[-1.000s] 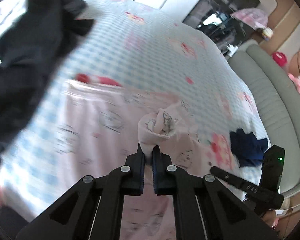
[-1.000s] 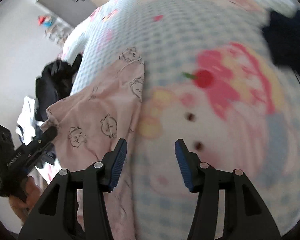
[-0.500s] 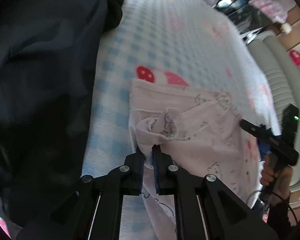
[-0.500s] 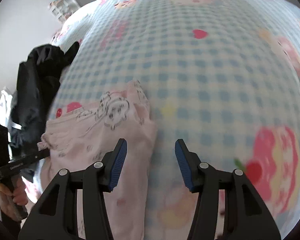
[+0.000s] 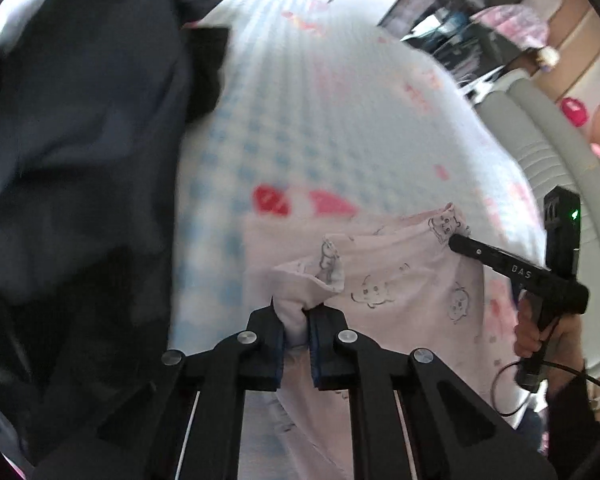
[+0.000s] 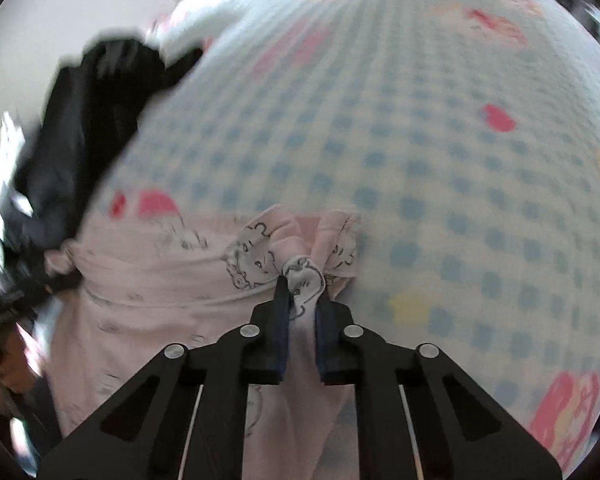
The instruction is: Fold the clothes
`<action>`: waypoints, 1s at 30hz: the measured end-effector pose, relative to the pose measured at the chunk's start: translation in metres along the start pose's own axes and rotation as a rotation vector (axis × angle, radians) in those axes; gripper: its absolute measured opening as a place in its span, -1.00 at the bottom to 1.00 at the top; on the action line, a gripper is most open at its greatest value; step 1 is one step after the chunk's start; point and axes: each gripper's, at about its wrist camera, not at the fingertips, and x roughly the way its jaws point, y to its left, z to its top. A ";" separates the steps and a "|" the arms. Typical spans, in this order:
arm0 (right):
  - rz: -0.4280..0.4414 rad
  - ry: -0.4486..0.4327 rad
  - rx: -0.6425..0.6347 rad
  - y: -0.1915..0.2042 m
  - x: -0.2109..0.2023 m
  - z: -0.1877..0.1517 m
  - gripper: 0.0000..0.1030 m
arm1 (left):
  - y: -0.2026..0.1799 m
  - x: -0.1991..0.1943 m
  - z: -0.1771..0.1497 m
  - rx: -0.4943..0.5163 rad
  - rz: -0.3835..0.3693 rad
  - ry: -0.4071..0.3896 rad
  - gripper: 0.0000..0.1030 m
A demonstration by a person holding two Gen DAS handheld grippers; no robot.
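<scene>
Both tools, left tool (image 5: pixel 297 322) and right tool (image 6: pixel 302 312), pinch the pink garment (image 5: pixel 400 276).

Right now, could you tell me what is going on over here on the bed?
A person is folding a pale pink cotton garment printed with little bears on a blue-and-white checked bedspread, with a handheld claw in each hand. The left claw pinches one bunched corner; its jaws are closing on the cloth. The right claw is shut on another corner. A heap of dark clothing lies to the left.

bed: blue-checked sheet (image 6: pixel 420 152) | beside: grey padded headboard (image 5: pixel 540 152) | far: dark shelving (image 5: pixel 460 12)
</scene>
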 end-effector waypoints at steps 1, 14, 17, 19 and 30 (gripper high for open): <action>0.005 -0.032 0.017 -0.004 -0.010 0.002 -0.86 | -0.004 -0.002 0.006 0.018 -0.013 -0.010 -0.82; -0.023 -0.046 0.158 -0.049 0.003 0.005 -0.23 | 0.031 0.010 0.018 -0.019 0.097 0.086 -0.06; 0.035 -0.027 0.141 -0.047 0.007 0.010 0.08 | 0.037 0.012 0.007 -0.062 0.056 0.086 0.00; 0.117 -0.010 0.099 -0.037 0.018 0.012 0.24 | 0.037 0.025 -0.001 -0.056 0.069 0.099 -0.07; 0.151 -0.135 0.117 -0.043 -0.023 0.020 -0.85 | -0.005 0.018 0.044 0.039 -0.051 0.009 -0.83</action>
